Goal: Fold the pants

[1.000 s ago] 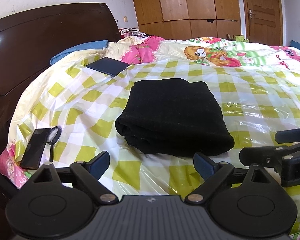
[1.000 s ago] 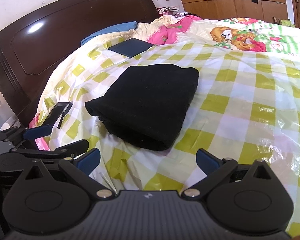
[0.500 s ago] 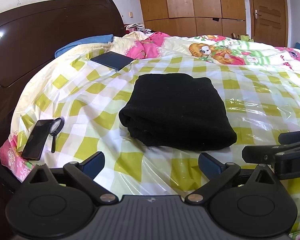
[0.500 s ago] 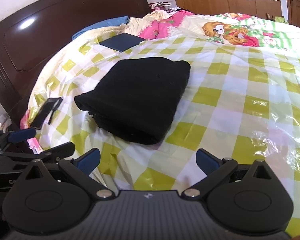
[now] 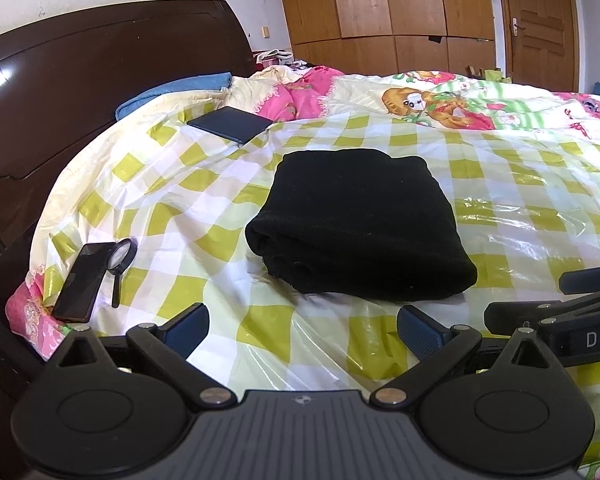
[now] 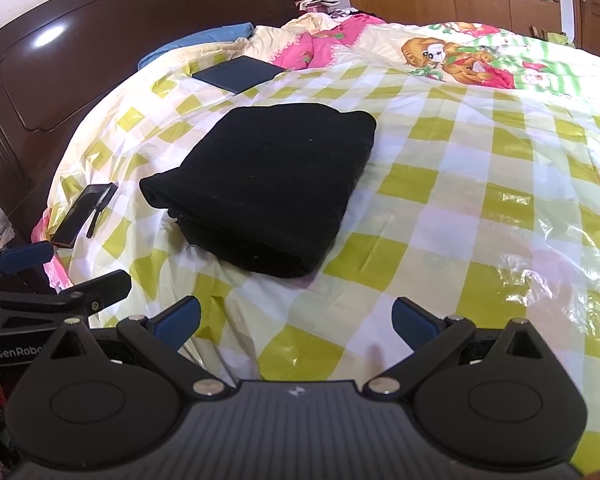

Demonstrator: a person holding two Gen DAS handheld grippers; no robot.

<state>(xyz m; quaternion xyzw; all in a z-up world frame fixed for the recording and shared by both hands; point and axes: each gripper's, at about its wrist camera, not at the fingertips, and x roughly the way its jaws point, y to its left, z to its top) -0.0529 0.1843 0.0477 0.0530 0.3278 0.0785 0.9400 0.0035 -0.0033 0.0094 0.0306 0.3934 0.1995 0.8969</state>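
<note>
We've got the black pants [image 5: 360, 224] folded into a thick bundle on the checkered plastic sheet [image 5: 228, 196] over the bed. Both our left tongs [image 5: 302, 326] and right tongs [image 6: 296, 320] are spread wide, holding nothing, just short of the pants. Phone [image 5: 82, 280] and magnifying glass [image 5: 120, 264] lie off left.

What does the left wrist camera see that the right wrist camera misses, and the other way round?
Only the left wrist view shows the magnifying glass with its round lens clearly visible, and the right gripper entering at its right edge.

Only the right wrist view shows the left gripper at its left edge.

Both show the folded black pants on the checked plastic sheet, the dark phone, the dark blue book, the headboard, and each camera's own open gripper.
</note>
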